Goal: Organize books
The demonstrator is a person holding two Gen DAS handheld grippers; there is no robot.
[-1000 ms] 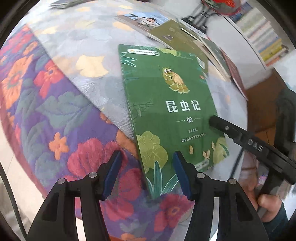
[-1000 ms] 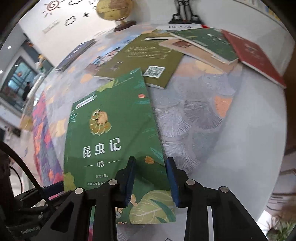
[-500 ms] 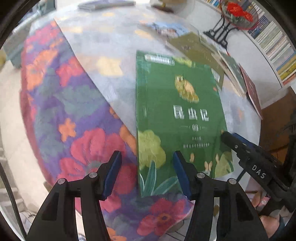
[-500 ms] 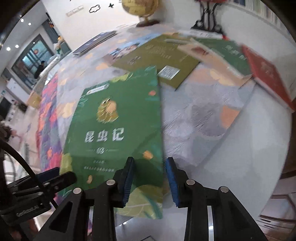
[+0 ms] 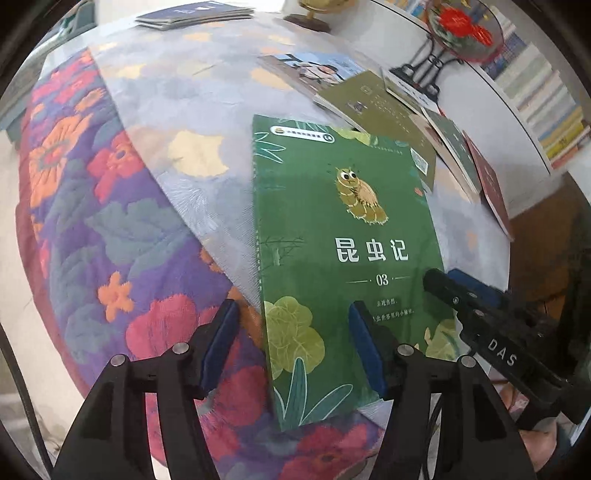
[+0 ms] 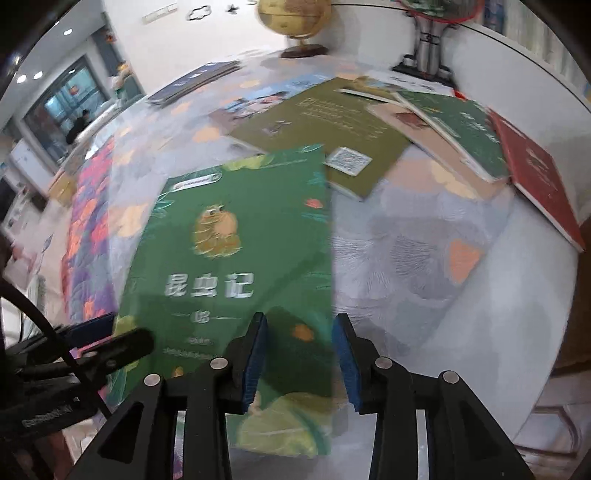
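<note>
A green book (image 5: 343,229) with a caterpillar and white characters on its cover lies flat near the table's front edge. My left gripper (image 5: 293,345) straddles its left edge at the near end. The jaws are opening, and the blue pads (image 5: 221,343) stand clear of the cover. My right gripper (image 6: 299,362) straddles the green book's (image 6: 240,251) right edge, its jaws also opening, without pressing on it. Each view catches the other tool: the right gripper (image 5: 443,277) at the book's right side, the left gripper (image 6: 125,330) at its left.
Behind the green book lie an olive book (image 6: 321,125), a dark green book (image 6: 458,125) and a red book (image 6: 535,177), overlapping. A blue stack (image 5: 192,13) sits at the far side, near a globe (image 6: 295,18) and a metal stand (image 5: 432,70). The floral cloth (image 5: 110,221) hangs over the left edge.
Both grippers' jaws have spread a little wider. Both hands have tilted and rolled slightly, so the green book sits straighter in the left view. The book stays on the table.
</note>
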